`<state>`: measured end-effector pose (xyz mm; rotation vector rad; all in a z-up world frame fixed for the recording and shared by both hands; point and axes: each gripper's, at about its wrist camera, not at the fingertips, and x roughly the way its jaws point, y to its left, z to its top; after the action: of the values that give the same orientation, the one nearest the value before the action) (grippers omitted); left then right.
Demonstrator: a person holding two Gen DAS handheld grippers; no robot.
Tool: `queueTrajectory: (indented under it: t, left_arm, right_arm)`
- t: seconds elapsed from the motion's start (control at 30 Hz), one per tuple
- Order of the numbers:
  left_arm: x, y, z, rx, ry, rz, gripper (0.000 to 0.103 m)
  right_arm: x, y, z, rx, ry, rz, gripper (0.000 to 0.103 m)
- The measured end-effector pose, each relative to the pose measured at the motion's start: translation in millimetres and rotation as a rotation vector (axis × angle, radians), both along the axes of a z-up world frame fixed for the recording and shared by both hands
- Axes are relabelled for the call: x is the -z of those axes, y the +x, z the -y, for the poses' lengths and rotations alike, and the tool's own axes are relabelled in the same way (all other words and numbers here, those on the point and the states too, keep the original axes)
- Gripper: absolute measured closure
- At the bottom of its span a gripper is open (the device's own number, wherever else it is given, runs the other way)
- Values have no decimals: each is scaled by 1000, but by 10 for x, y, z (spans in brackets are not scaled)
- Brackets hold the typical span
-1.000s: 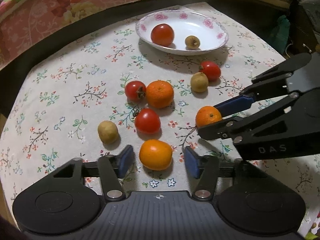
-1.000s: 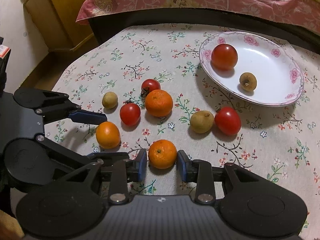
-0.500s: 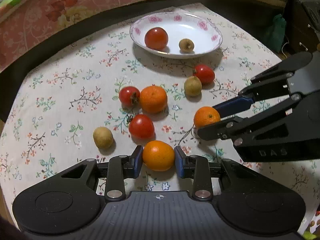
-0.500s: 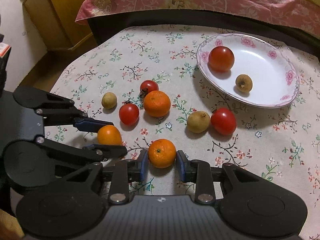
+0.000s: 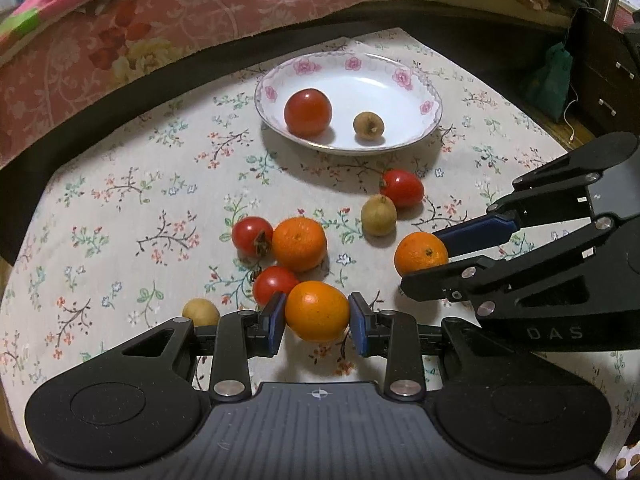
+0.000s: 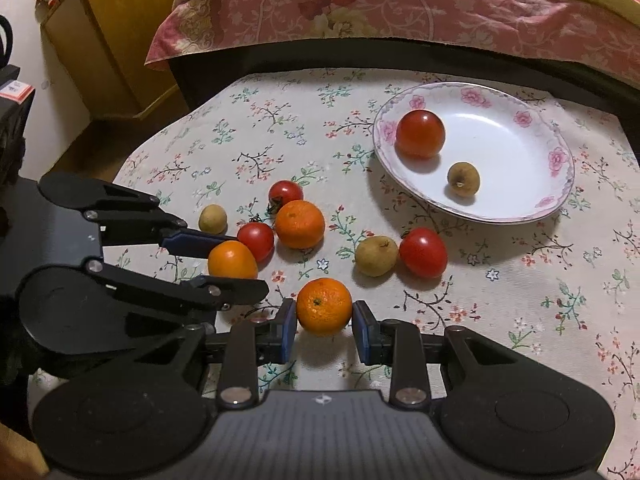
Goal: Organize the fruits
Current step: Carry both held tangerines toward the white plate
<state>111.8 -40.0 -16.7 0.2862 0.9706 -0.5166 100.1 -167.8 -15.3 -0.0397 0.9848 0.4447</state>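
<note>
On the flowery tablecloth [image 5: 120,216], I'm squeezing a smooth orange [image 5: 317,311] between the blue pads of my left gripper [image 5: 317,318]. My right gripper [image 6: 324,322] is clamping a dimpled orange [image 6: 324,306] too. The glossy flower-rimmed plate [image 6: 560,184] is holding one round tomato [image 6: 420,134] and a small brown fruit [image 6: 463,175].

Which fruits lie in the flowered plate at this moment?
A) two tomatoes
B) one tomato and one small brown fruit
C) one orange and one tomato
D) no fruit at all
B: in the right wrist view the flowered plate holds one red tomato and one small brown fruit, and every orange is outside it.
</note>
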Motion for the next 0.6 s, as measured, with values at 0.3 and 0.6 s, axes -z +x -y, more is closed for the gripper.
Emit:
queueTrajectory:
  t: [0.3, 0.6]
  left_arm:
    - [-82, 74, 87, -3, -11, 21, 62]
    - [-203, 191, 234, -8, -38, 63, 63]
  right_arm:
    - [-57, 10, 97, 38, 12, 10, 73]
    - [-207, 37, 241, 92, 29, 50, 72]
